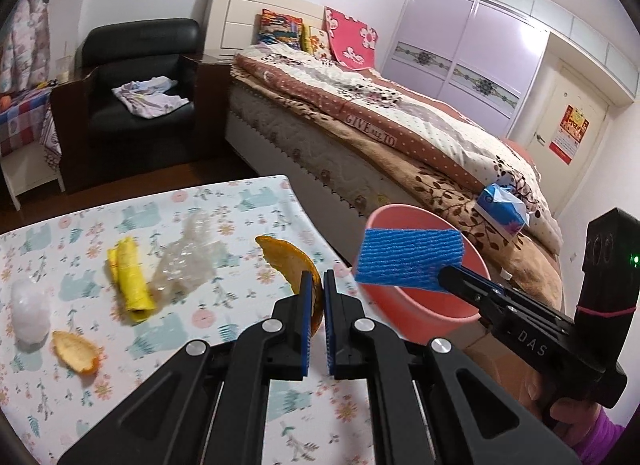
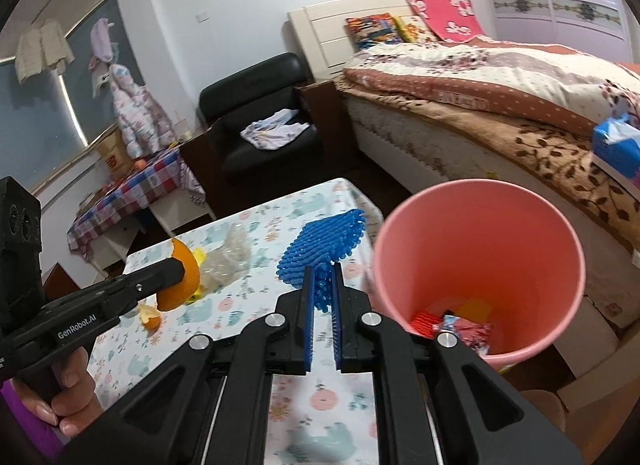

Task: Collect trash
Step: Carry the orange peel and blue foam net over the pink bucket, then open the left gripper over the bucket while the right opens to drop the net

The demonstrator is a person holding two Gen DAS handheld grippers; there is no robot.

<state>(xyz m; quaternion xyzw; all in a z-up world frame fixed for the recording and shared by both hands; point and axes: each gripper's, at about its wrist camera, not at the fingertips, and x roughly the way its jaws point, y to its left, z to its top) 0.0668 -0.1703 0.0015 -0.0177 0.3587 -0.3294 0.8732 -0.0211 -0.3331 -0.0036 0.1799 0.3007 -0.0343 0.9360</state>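
The left hand-held gripper (image 1: 318,279) is closed on a large orange peel (image 1: 294,265), which stands between its blue pads above the tabletop (image 1: 168,201). The right hand-held gripper (image 2: 323,271) is closed on a blue nubbed mat (image 2: 324,249), pinched at one edge; the rest of the mat projects forward and up from the jaws. In the left wrist view the mat (image 1: 408,259) sits in front of the pink bin (image 1: 424,305), overlapping its rim. The bin (image 2: 480,245) stands just beside the tabletop's right edge, between it and the bed (image 2: 500,105). Red, yellow and patterned scraps (image 2: 456,323) lie at its bottom.

On the tabletop lie a yellow wrapper (image 1: 130,281), a crumpled clear plastic sheet (image 1: 188,261) touching it, a white wad (image 1: 28,309) near the left edge, and a small peel (image 1: 76,351) close to the wad. A hand (image 2: 60,389) in a purple sleeve grips the left unit's handle.
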